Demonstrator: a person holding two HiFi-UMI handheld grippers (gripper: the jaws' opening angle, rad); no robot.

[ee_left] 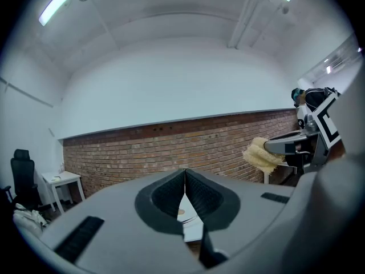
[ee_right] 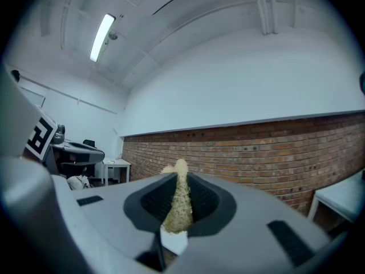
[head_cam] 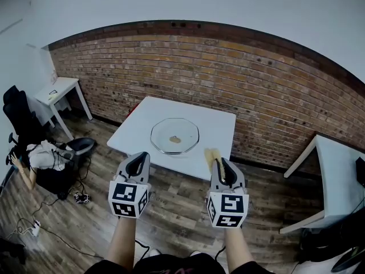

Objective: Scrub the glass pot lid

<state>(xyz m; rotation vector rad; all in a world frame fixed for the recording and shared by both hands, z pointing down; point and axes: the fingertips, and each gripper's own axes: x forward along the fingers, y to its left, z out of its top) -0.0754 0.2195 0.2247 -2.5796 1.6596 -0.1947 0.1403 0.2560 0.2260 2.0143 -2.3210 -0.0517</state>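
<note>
A round glass pot lid (head_cam: pixel 174 135) with a brownish smear at its middle lies flat on the white square table (head_cam: pixel 212 124). My left gripper (head_cam: pixel 138 160) is held level at the table's near edge, left of the lid, shut and empty. My right gripper (head_cam: pixel 218 161) is shut on a yellow sponge (head_cam: pixel 213 154), which sticks out past its tips near the table's front right. In the left gripper view the jaws are pressed together (ee_left: pixel 185 182), and the right gripper with the sponge (ee_left: pixel 261 152) shows at the right. In the right gripper view the sponge (ee_right: pixel 179 197) is squeezed between the pads.
A brick wall (head_cam: pixel 251 90) runs behind the table. A small white side table (head_cam: pixel 60 89) and a black office chair (head_cam: pixel 21 119) with clutter stand at the left. Another white table (head_cam: pixel 336 176) is at the right. Cables lie on the wooden floor (head_cam: pixel 51 221).
</note>
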